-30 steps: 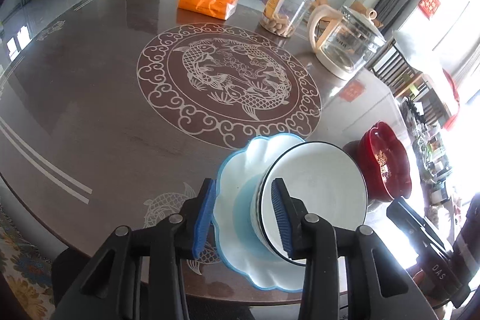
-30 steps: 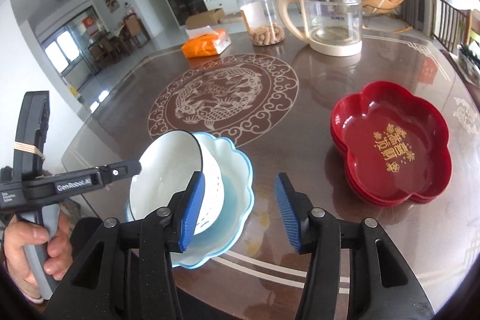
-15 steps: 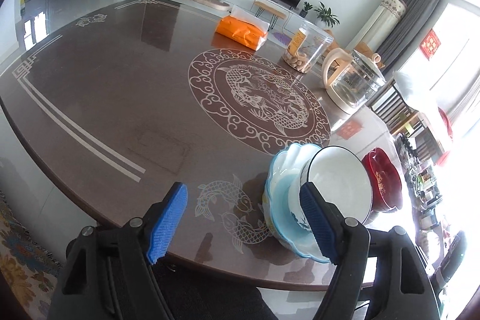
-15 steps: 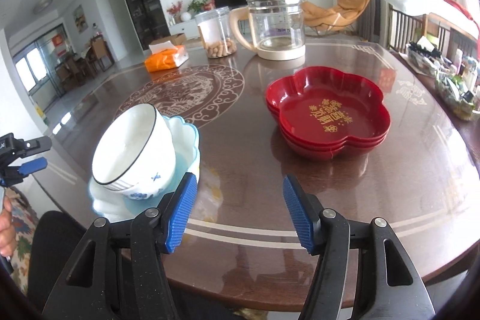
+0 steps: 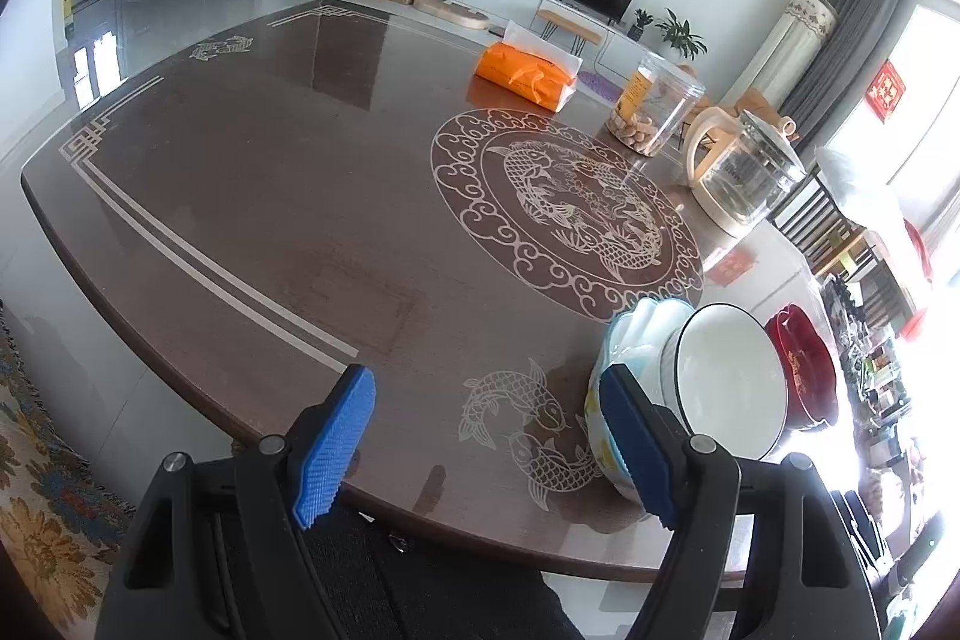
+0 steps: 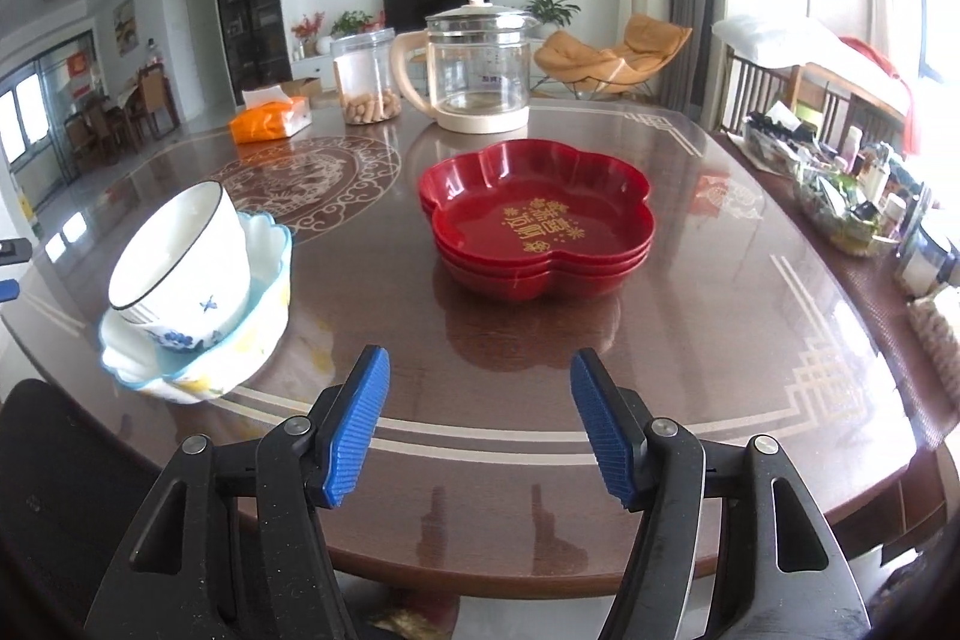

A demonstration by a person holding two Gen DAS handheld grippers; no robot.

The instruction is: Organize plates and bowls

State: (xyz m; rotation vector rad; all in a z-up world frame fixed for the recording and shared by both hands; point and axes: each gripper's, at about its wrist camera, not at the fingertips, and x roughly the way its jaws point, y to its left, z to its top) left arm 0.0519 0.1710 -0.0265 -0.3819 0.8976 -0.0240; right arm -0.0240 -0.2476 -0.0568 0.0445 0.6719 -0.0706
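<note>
While both tongs hang at the frame bottoms:
Left gripper (image 5: 486, 451): wide apart, released, empty.
Right gripper (image 6: 480, 427): opening, empty.
White bowl (image 6: 180, 262): tilted inside blue-rimmed bowl (image 6: 240, 346), left of frame.
Red plates (image 6: 537, 226): stacked centre; count unclear.

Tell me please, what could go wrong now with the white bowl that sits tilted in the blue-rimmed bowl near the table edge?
1. The white bowl leans inside the blue-rimmed bowl, not nested flat; a nudge might tip it out.
2. That stack stands near the table edge, so a push toward the edge could drop it.
3. The left gripper has one of its fingers right beside the stack and might bump it.
</note>
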